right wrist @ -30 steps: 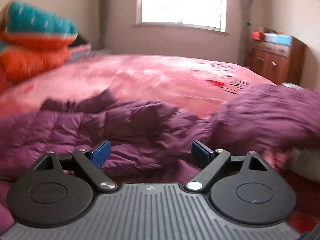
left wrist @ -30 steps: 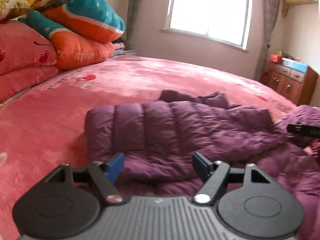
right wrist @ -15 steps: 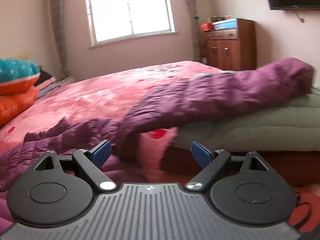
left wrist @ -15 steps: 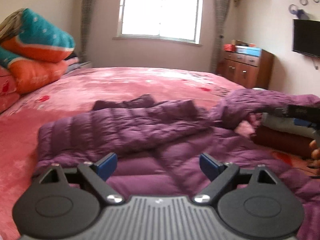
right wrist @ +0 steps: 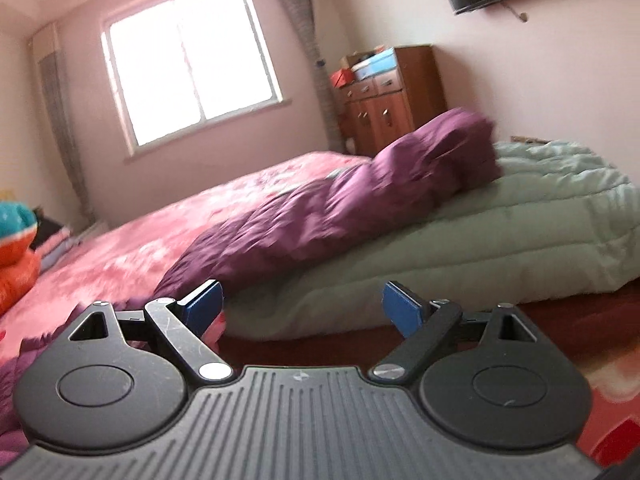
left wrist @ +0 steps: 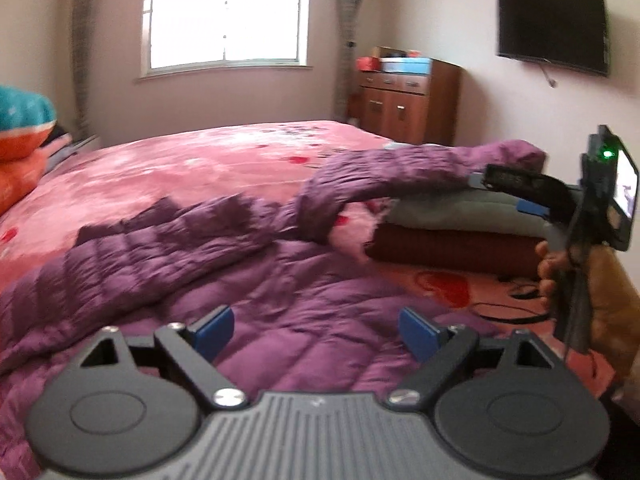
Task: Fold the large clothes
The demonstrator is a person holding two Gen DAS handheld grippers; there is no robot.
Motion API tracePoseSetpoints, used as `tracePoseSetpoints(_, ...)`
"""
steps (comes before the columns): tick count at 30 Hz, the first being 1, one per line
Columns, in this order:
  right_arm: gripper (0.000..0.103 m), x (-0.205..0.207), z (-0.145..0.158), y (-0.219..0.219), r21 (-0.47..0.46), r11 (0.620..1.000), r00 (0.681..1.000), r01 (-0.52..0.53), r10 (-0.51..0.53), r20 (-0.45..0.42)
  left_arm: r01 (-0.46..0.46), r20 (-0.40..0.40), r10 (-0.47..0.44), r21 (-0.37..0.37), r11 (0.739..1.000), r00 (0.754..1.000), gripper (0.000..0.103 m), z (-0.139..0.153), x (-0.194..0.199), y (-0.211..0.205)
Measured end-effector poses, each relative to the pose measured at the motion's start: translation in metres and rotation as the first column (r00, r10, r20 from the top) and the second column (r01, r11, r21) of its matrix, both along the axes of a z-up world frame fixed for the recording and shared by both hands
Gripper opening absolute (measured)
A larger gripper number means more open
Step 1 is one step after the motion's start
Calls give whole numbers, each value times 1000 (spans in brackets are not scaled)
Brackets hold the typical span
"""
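On bed: purple down jacket (left wrist: 288,312) | both hand-held grippers (left wrist: 316,326) (right wrist: 302,304) released, empty | no legible writing

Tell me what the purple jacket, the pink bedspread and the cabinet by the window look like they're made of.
Purple jacket: looks like thin synthetic shell over puffy filling, going by the stitched quilted channels and slight sheen.
Pink bedspread: seemingly plush fleece or velvet, soft matte nap with a printed pattern, though blurred.
Cabinet: probably wood or wood veneer, reddish-brown, semi-gloss, with small handles.

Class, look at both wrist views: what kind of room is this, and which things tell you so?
Most likely a home bedroom: a bed under pink bedding, a wooden cabinet by the window, a wall-mounted television.
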State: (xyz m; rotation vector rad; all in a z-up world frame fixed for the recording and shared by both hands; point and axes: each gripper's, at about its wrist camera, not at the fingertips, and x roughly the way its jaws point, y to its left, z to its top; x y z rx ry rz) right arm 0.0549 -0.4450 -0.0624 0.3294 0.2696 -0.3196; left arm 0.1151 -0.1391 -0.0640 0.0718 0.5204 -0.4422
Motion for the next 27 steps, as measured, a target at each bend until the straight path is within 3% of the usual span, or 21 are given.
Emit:
tracePoseSetpoints(3,103,-13,4,-15,-18,998,998,53,-52,28,52,1,-52,4,999,999,90,13,1,-23)
tracePoseSetpoints(9,103,-42,9,-63,39,988,983,147,-150,104,153,52,-155,43,987,987,90,36,15,-79)
tracePoseSetpoints(14,103,-55,3,-112,169,965,961,201,-228,156,226,103,-236,100,969,966,90,47,36,-135)
tracePoseSetpoints(18,103,-69,0,-147,283,925,929,254,-314,194,277,135,-300,167,946,944,89,49,58,-184)
tracePoseSetpoints(27,103,-111,-23,-217,519,784,818,339,-519,249,352,172,-409,284,892,896,79,37,97,-290)
